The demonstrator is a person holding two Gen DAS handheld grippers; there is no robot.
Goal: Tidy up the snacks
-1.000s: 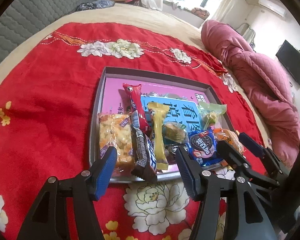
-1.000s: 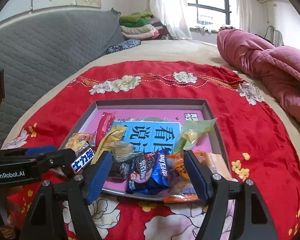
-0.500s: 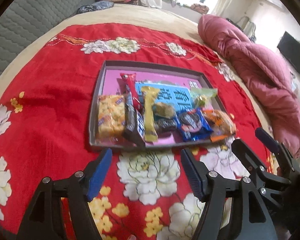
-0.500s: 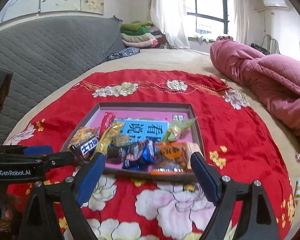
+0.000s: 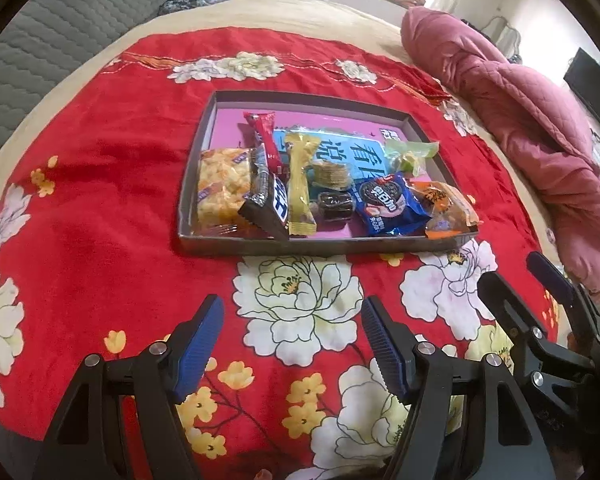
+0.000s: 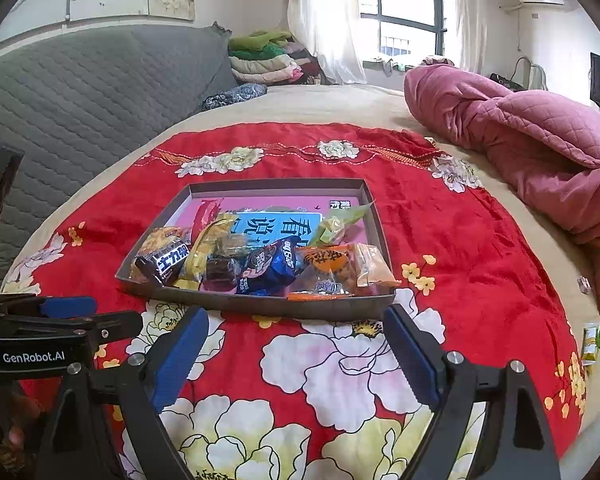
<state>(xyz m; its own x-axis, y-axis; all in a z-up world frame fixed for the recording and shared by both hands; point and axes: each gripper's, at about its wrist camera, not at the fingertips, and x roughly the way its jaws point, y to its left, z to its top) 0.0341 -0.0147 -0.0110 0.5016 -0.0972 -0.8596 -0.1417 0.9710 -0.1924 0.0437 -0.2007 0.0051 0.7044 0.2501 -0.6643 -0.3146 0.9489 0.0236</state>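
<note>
Spread over the bed, a red floral blanket [image 5: 100,208] carries the snack tray [image 5: 236,246]. Left gripper [image 5: 292,344] and right gripper [image 6: 296,354] hang short of it, fingers wide apart, empty. One packet should be approached singly, at its edge.

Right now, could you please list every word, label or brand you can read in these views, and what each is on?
"GenRobot.AI": side of the left gripper.
"看" and "说": blue panel on the tray floor.
"士力架": dark bar wrapper.
The blue cookie packet and orange packet print is too blurred.
</note>
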